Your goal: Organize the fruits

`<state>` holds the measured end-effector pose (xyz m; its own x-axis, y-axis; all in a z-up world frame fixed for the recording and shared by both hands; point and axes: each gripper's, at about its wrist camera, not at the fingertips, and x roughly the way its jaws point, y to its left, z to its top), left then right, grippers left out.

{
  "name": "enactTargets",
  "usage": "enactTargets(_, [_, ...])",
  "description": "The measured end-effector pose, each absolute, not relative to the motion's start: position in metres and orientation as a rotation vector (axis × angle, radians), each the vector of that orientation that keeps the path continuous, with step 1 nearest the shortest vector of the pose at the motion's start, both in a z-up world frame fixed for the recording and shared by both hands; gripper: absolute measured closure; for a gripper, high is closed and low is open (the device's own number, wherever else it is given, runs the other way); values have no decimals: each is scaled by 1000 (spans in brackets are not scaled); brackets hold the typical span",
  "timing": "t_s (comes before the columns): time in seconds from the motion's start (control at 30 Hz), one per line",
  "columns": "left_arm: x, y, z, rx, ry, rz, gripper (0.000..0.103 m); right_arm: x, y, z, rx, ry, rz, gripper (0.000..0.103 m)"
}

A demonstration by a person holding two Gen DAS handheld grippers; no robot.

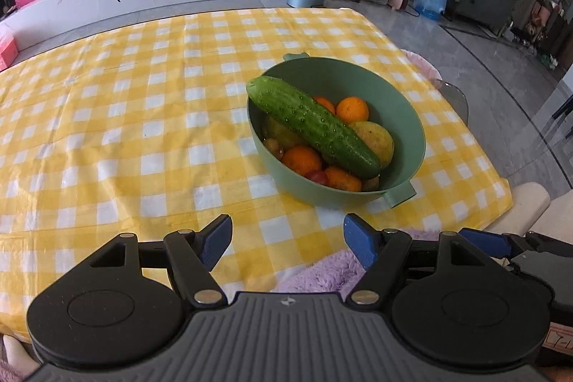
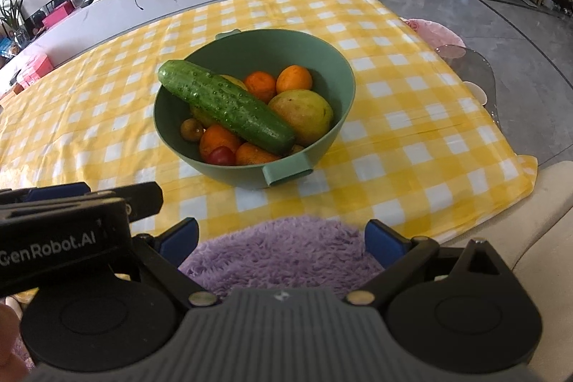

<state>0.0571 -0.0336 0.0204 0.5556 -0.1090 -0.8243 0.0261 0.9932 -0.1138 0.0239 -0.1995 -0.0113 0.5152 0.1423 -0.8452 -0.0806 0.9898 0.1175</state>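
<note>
Left wrist view has the left gripper [image 1: 286, 238] and right gripper [image 2: 281, 240] both spread wide and empty over a fuzzy lilac fabric [image 2: 283, 253], while beyond, the green plastic bowl [image 1: 412, 117] holds the knobbly green cucumber [image 1: 315, 126], oranges [image 1: 352, 110] and all, fitting either fruit gathered or awaiting sorting.
</note>
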Motion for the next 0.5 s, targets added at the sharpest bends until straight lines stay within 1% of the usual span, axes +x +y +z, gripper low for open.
enactTargets(0.5, [54,-32,16,-113,994,-84,20,25,-196,-17,48,1033,132,6])
